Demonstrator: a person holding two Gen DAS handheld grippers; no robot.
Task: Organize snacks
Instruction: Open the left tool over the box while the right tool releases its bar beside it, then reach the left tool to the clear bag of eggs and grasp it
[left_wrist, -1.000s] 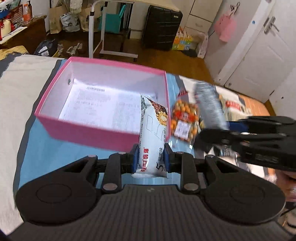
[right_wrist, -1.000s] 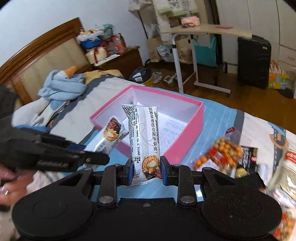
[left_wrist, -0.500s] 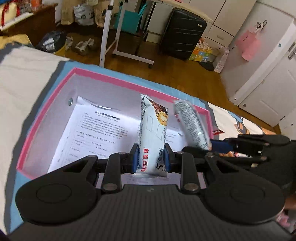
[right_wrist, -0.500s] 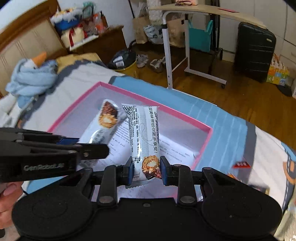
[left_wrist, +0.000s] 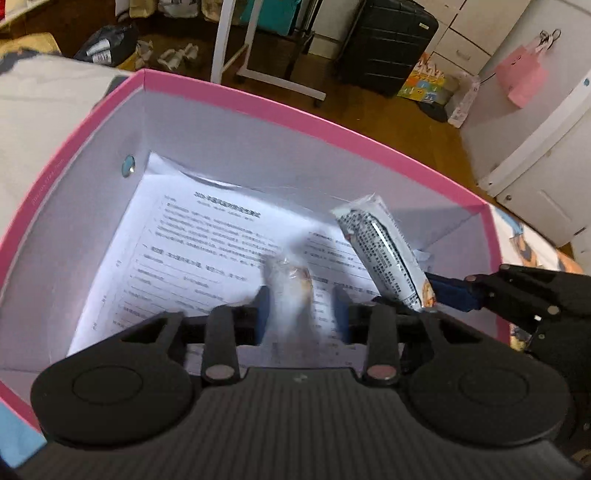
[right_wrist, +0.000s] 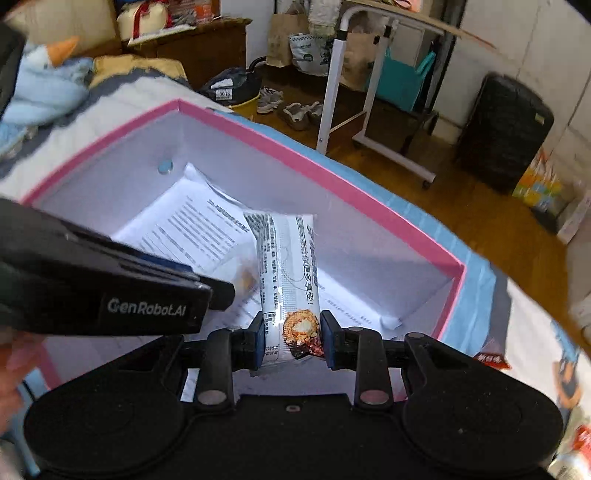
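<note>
Left gripper (left_wrist: 301, 314) jaws opening, its blurred snack bar (left_wrist: 291, 295) now loose and dropping into pink box (left_wrist: 258, 107), lower centre; right gripper (right_wrist: 291, 341) stays clamped on second bar (right_wrist: 286, 273), next to release.

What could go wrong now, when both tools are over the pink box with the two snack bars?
1. The left tool is opening and its snack bar, blurred, is slipping free; it may land tilted on the printed paper.
2. The two tools are close together, so the right tool, shut on the second snack bar, might bump the left one.
3. That bar is near the pink box wall and could lean against it.
</note>
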